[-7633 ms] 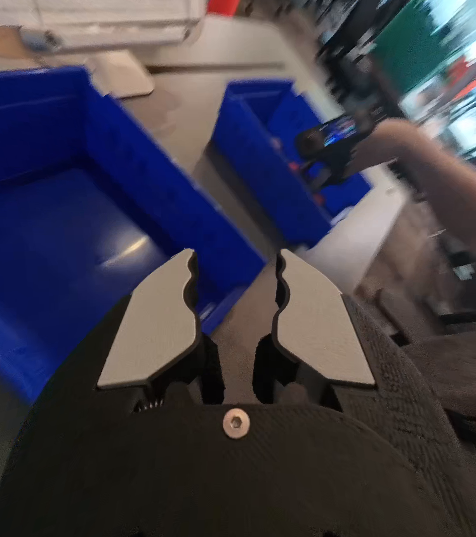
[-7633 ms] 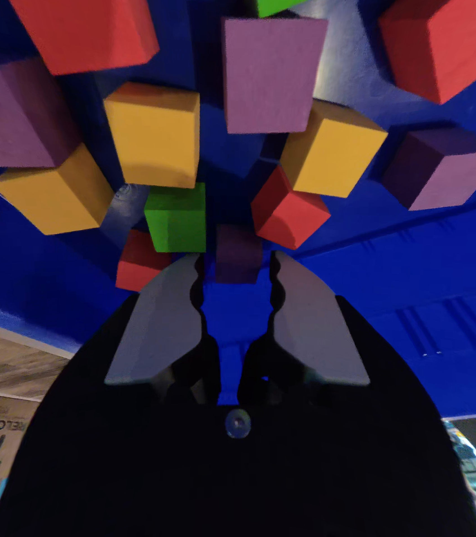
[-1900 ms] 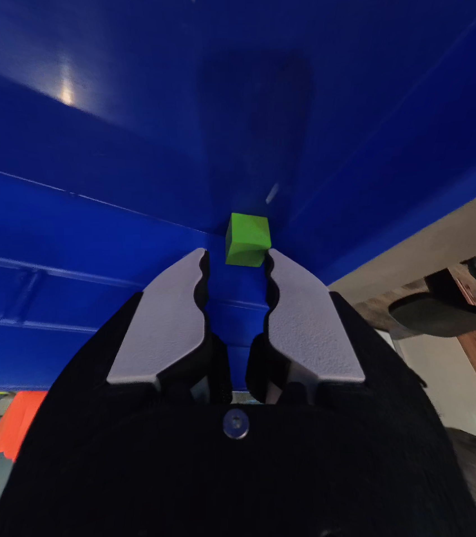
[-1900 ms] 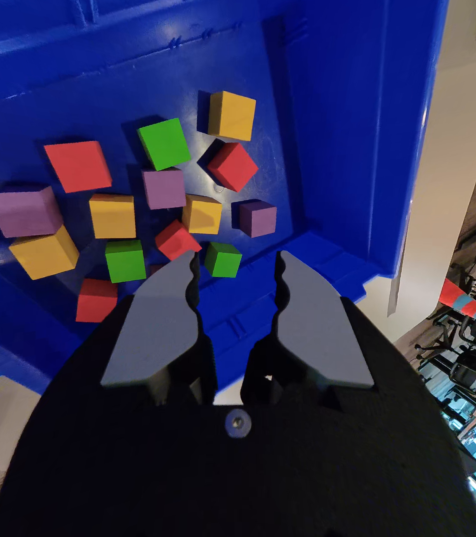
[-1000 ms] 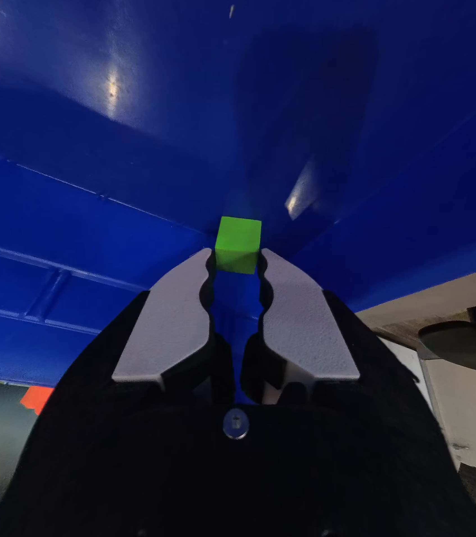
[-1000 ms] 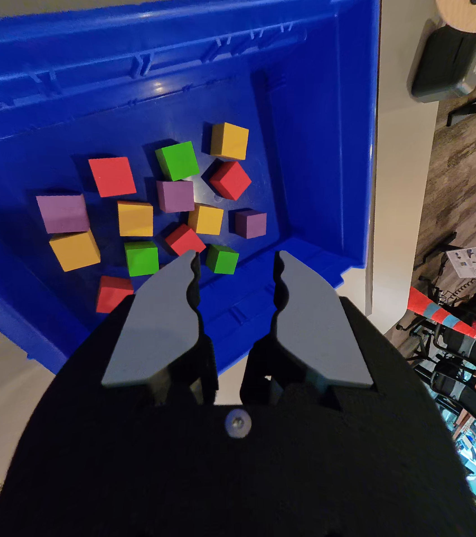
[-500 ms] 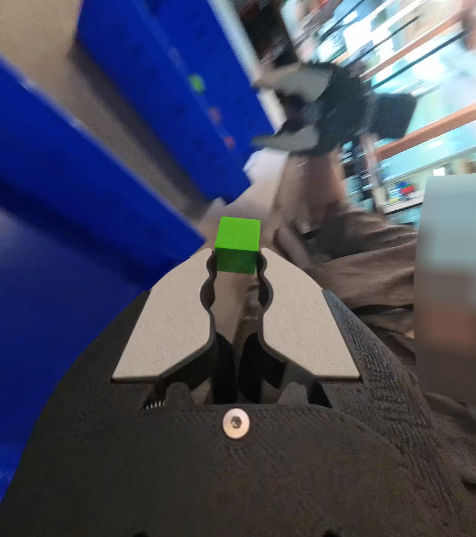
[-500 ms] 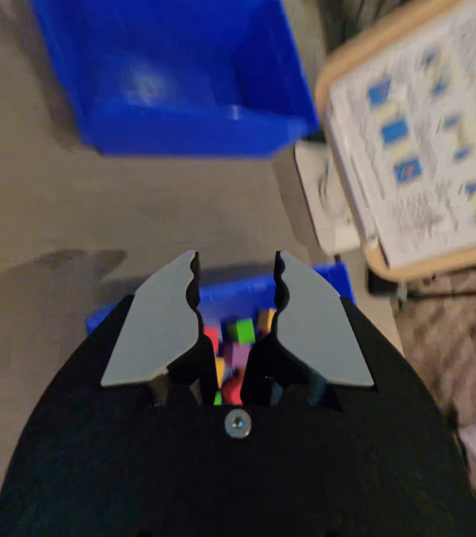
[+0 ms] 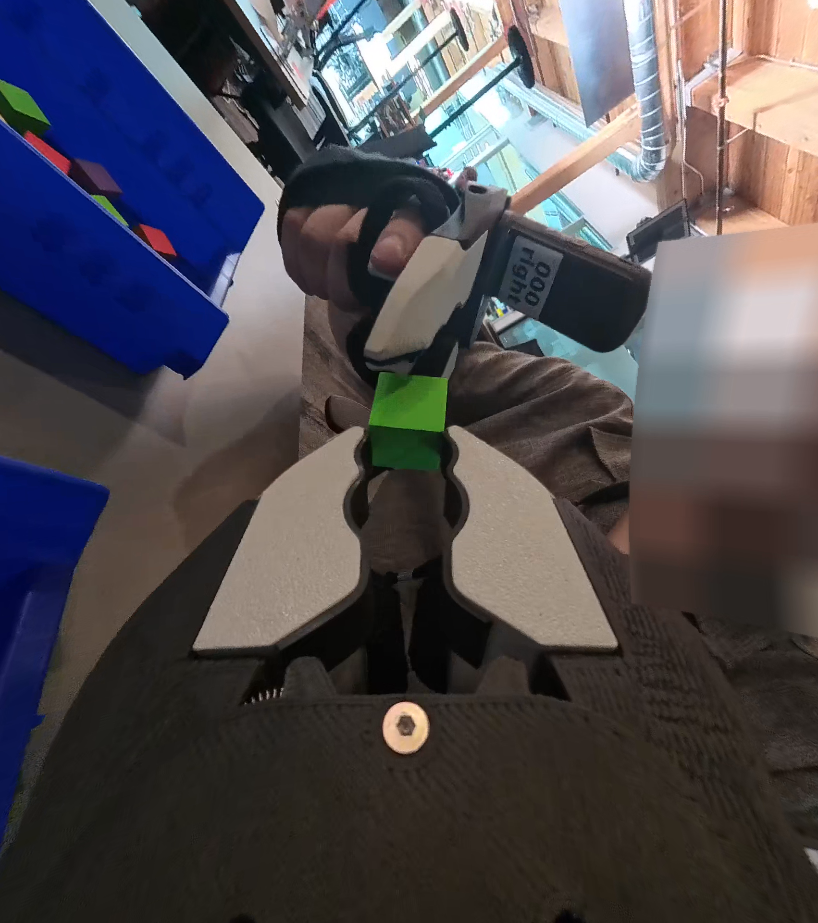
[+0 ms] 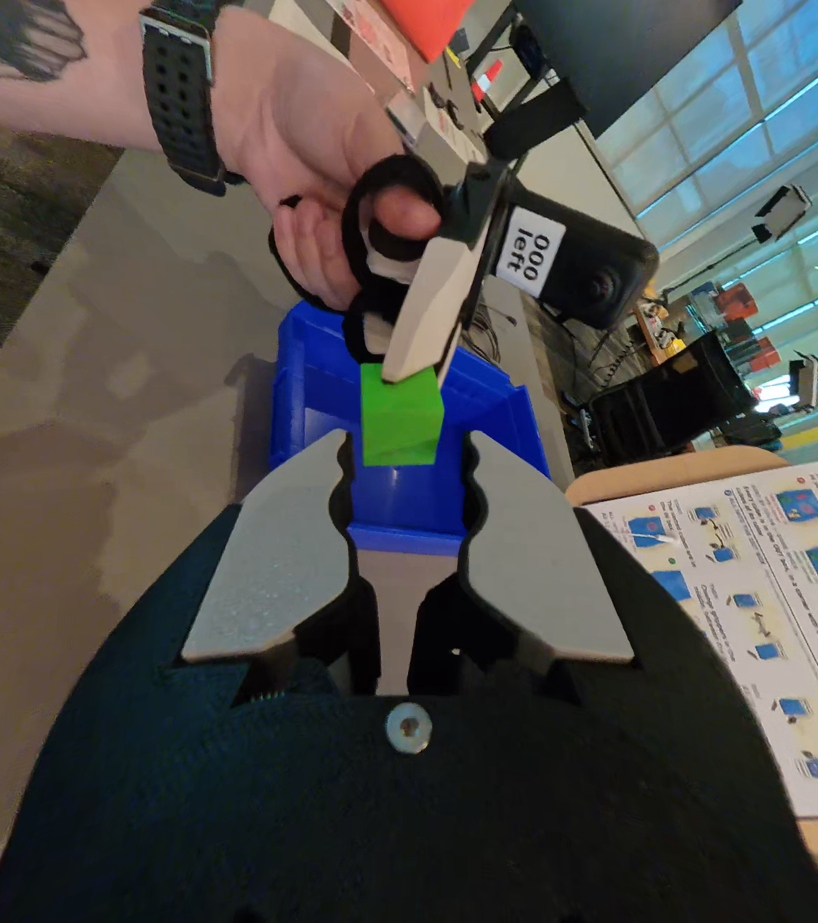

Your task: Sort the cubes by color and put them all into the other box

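While the left gripper (image 9: 406, 447) pinches the small bright green foam cube (image 9: 408, 428) at its tips, the right gripper (image 9: 409, 363) sits just past it. Far left, a blue plastic bin (image 9: 97, 279) holds mixed coloured cubes.

From the right wrist, its own fingers (image 10: 272, 564) are spread wide around the cube, another blue bin (image 10: 502, 429) behind it.

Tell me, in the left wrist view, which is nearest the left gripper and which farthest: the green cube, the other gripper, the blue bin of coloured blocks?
1. Green cube: clamped at the left gripper fingertips.
2. Right gripper: just beyond the cube, tips close to its far side.
3. Blue bin: farthest, upper left on the table.
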The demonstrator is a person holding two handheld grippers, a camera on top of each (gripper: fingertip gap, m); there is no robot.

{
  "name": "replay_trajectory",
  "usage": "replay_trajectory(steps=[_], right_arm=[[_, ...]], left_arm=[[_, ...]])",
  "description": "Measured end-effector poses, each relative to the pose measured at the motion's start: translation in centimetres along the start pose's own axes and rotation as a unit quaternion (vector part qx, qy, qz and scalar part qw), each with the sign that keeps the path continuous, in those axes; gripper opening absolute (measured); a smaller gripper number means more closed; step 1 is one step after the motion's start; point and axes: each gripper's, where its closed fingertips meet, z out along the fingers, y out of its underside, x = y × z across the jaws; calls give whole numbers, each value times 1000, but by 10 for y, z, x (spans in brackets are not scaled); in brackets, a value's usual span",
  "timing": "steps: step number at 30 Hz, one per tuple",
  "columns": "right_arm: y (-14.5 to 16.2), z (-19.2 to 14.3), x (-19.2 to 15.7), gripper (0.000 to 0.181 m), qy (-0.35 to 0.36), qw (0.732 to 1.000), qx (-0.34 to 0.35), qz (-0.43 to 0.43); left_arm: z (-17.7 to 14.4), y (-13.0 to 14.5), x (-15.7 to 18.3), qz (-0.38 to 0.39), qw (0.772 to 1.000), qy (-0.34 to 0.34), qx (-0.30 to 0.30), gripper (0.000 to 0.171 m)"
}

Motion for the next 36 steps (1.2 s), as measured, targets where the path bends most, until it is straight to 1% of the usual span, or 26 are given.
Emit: replay_trajectory(steps=[2,4,9,12,14,15,17,19,21,22,23,24,26,28,30,32,33,36], right_arm=[[-3,3,-5,38,-14,1000,3,-1],[-4,4,-9,29,-25,1000,4,-12],[-4,5,-15,28,-29,999,2,-14],[-3,4,-11,28,-19,1000,3,-9],[2,-3,-3,28,-9,1000,-5,-5],[8,-9,4,28,-1,1000,-19,-3],[24,-28,21,28,2,999,-49,20],[49,-53,38,28,-2,993,-105,48],[82,-80,48,28,-27,979,-183,89],[101,-94,50,28,-41,968,-225,105],[122,-109,48,28,-63,951,-274,128],[143,-124,41,28,-91,927,-327,157],[182,-155,19,27,-145,869,-426,203],[216,-182,-5,27,-183,809,-510,226],[241,-202,-27,27,-211,755,-572,239],[259,-218,-42,29,-226,705,-628,240],[265,-222,-47,29,-231,690,-643,241],[274,-223,-59,29,-242,667,-657,254]], left_arm=[[2,1,0,3,1000,3,0,27],[4,4,0,4,1000,6,-7,27],[4,11,-1,8,1000,8,-17,27],[2,7,-2,17,1000,5,5,27],[-4,-1,0,26,999,7,41,27],[-10,-5,3,32,998,6,62,26],[-21,-7,0,48,994,-29,91,20],[-32,-5,-5,59,990,-77,106,19],[-43,-3,-9,59,985,-110,116,20],[-47,-4,-10,58,983,-126,117,22],[-51,-5,-11,63,981,-143,118,23],[-55,-6,-11,72,976,-162,123,24],[-63,-9,-12,88,966,-205,132,25],[-70,-12,-16,100,952,-255,137,27],[-77,-16,-17,115,938,-293,145,30],[-78,-16,-14,125,932,-310,141,32],[-78,-16,-13,128,930,-315,138,33],[-79,-14,-11,135,926,-329,130,34]])
